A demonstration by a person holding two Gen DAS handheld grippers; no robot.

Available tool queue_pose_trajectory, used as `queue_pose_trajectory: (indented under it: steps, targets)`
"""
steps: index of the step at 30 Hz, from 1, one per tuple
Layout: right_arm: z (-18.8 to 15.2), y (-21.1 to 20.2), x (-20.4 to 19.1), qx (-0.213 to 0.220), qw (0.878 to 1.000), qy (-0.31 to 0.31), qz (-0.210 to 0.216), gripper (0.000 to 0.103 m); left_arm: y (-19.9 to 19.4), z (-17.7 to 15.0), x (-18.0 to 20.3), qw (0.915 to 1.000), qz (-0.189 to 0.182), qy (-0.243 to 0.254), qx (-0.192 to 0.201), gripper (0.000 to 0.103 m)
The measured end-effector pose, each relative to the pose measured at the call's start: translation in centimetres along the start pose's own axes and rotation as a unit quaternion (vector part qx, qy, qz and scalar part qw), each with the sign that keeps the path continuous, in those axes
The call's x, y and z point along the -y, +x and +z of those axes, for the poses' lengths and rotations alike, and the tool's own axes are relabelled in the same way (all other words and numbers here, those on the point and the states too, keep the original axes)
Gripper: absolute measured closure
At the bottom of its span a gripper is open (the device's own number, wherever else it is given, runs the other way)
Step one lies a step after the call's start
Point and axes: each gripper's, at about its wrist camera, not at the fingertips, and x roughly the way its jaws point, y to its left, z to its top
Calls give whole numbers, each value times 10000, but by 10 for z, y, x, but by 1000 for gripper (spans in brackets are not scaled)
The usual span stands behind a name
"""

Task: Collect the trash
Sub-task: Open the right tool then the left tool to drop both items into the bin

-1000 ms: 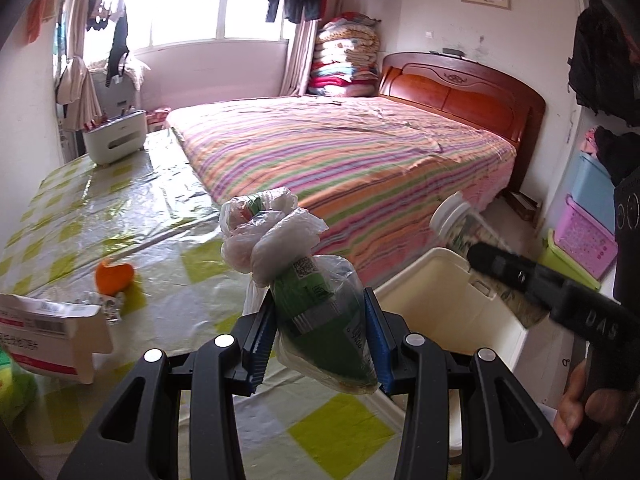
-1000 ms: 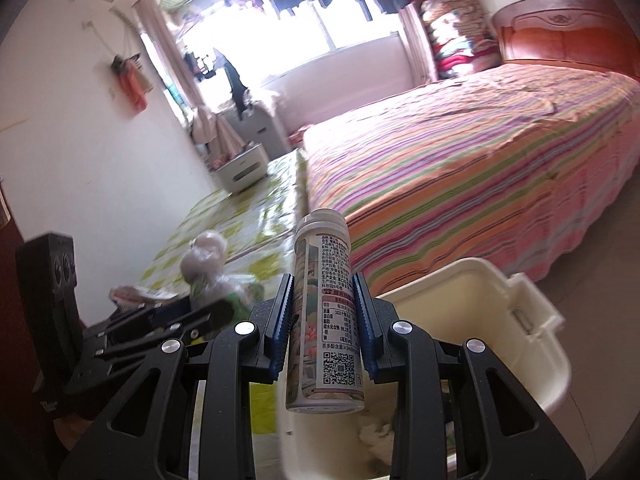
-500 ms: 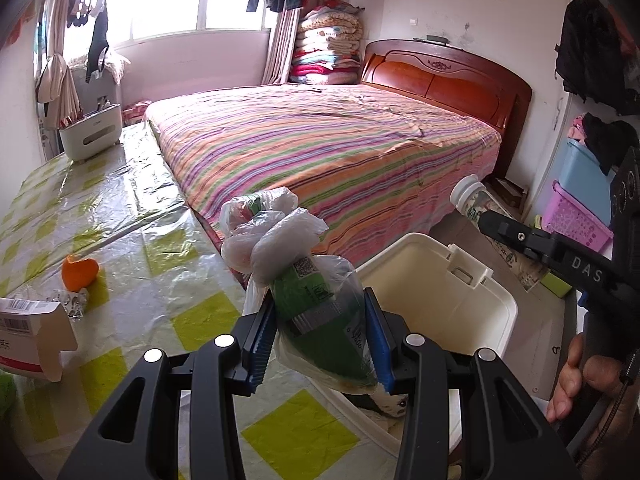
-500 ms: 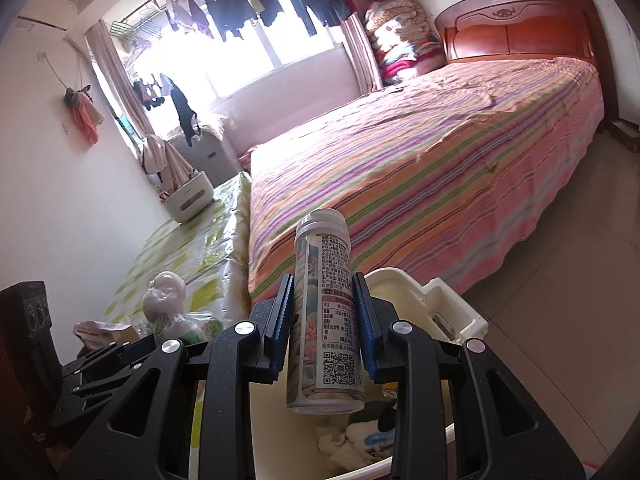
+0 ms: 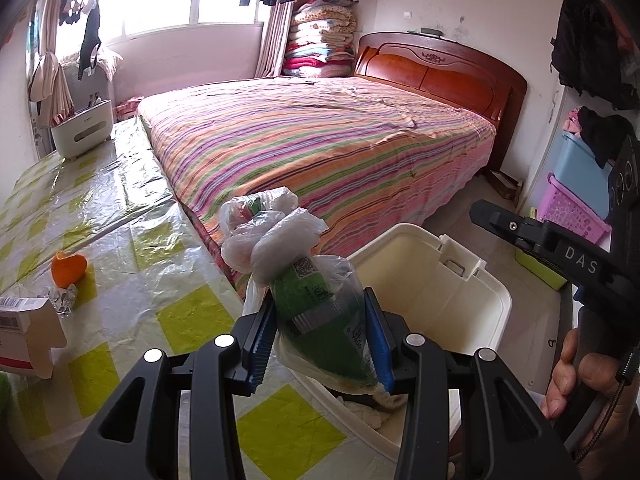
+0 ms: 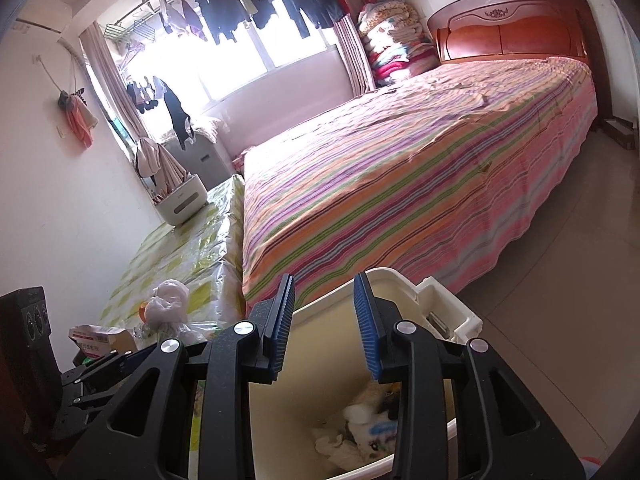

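Observation:
My left gripper is shut on a knotted clear plastic bag with green packaging inside, held over the table edge beside the cream trash bin. My right gripper is open and empty, above the same bin. A white bottle lies among crumpled paper at the bin's bottom. The right gripper also shows at the right of the left wrist view. The bag also shows in the right wrist view.
On the yellow-checked table lie an orange peel, crumpled foil and a cardboard box. A white tissue box stands at its far end. A striped bed borders the table and bin.
My right gripper has opened and let go of the bottle, which now lies in the bin. My left gripper still holds the bag and has shifted nearer the bin.

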Motion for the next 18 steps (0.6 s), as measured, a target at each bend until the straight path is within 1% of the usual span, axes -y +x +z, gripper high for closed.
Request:
queue_pose_trajectory:
  steps: [3,6,9,13,18]
  targets:
    - [0,-2,0,47,10000,-4,-20,72,2,-1,5,10000,-64,45,-31,62]
    - [1,-5,-2,129,9999,-37,-107,63,6,-1,11,9998,-157,80,-80,62]
    - [2,-12,-3,286,9993,-111,-228,62,13,-3,20,9995,-231,162,-145,62]
    - [3,-17,-5,422,9981,-211,-390,58,21,-5,31,9989,-298,271,-247,62]
    - [4,-29,-9,713,9947,-338,-656,56,30,-10,42,9978,-356,413,-386,62]
